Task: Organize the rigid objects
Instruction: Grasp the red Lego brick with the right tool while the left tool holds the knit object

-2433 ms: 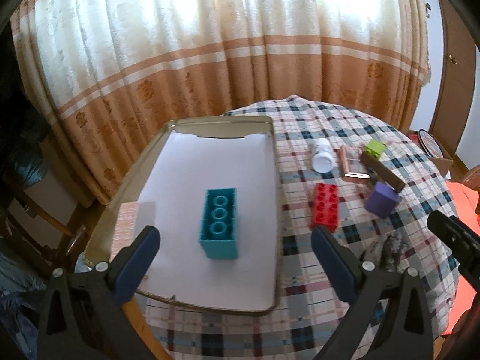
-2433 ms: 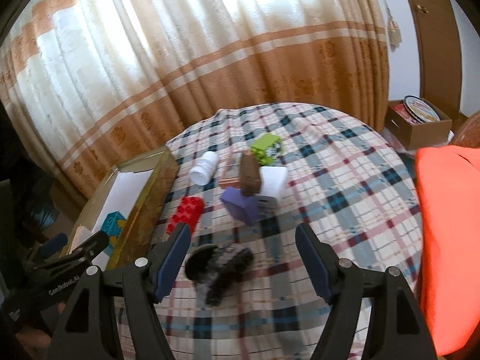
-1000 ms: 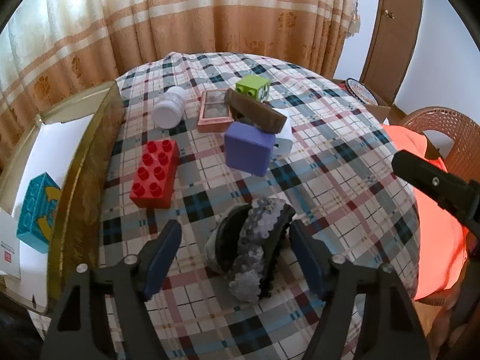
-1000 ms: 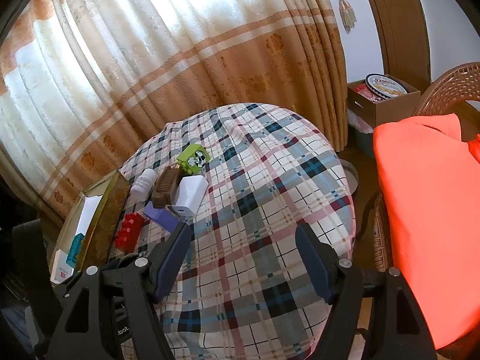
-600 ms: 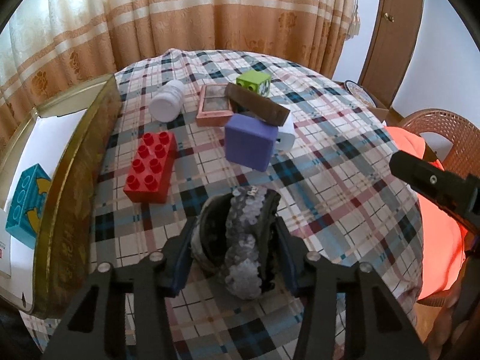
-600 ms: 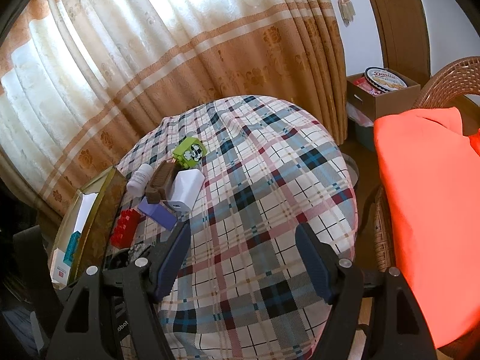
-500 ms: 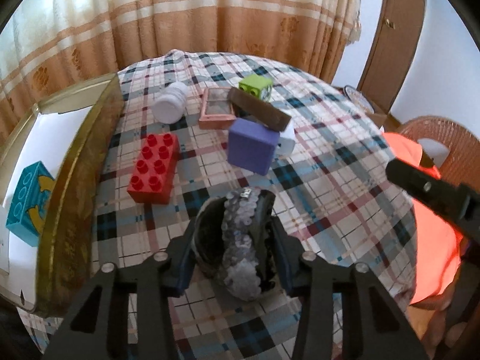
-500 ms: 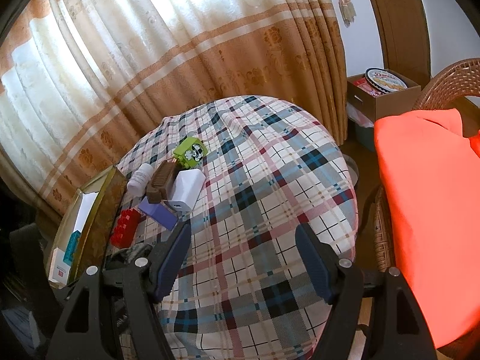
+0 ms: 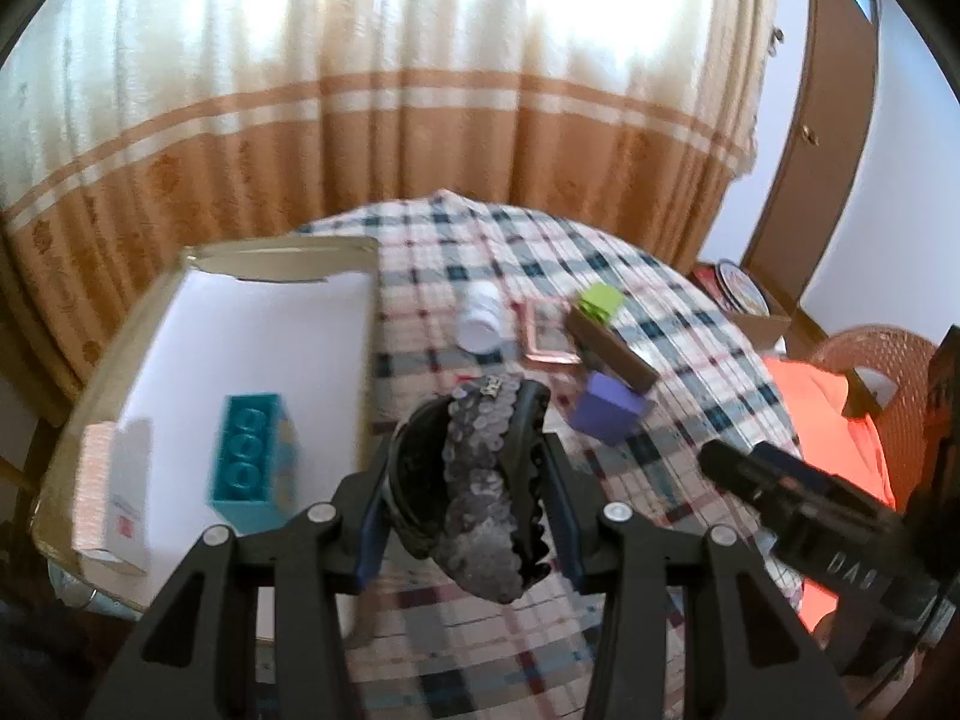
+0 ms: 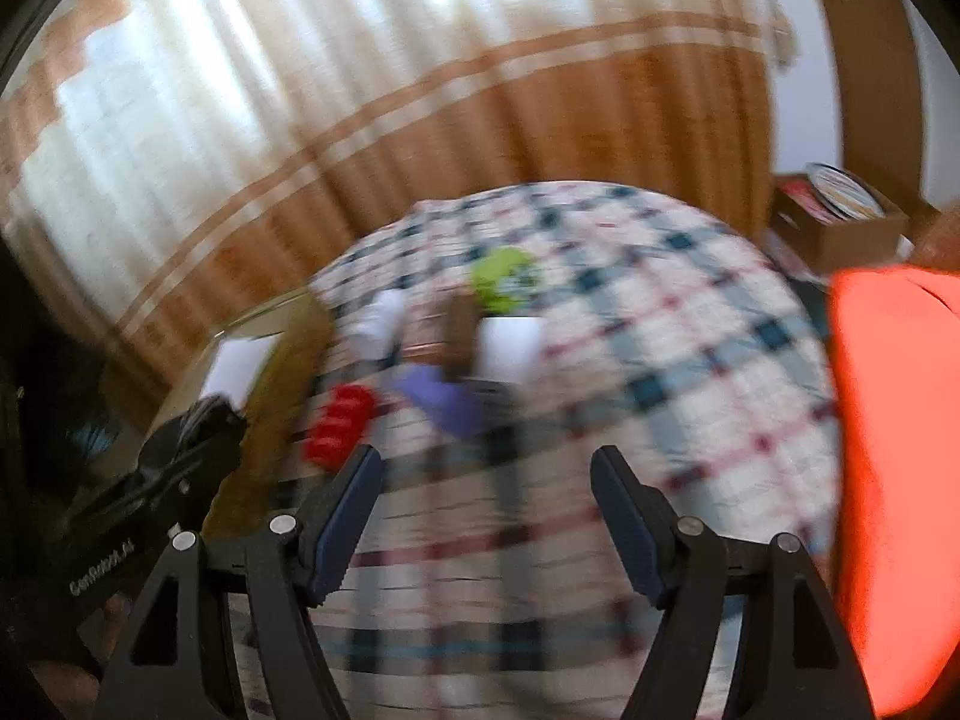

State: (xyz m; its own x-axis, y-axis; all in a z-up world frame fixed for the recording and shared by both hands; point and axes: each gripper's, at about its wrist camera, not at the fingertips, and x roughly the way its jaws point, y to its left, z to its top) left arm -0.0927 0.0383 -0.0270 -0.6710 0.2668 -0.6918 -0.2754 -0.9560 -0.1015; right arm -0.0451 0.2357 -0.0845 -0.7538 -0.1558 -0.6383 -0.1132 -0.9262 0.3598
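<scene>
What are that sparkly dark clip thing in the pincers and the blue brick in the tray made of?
Hair claw clip: probably black plastic, toothed edges, with a band of shiny grey sequin-like discs. Teal brick: looks like moulded matte plastic, round studs on top. Tray: seemingly gold-toned metal, lined with white paper.

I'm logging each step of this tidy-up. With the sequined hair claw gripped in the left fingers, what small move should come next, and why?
Probably carry the hair claw leftward over the gold tray and lower it onto the white liner. The left gripper is shut on it, lifted off the tablecloth, and the teal block already sits in the tray with bare liner beyond it.
</scene>
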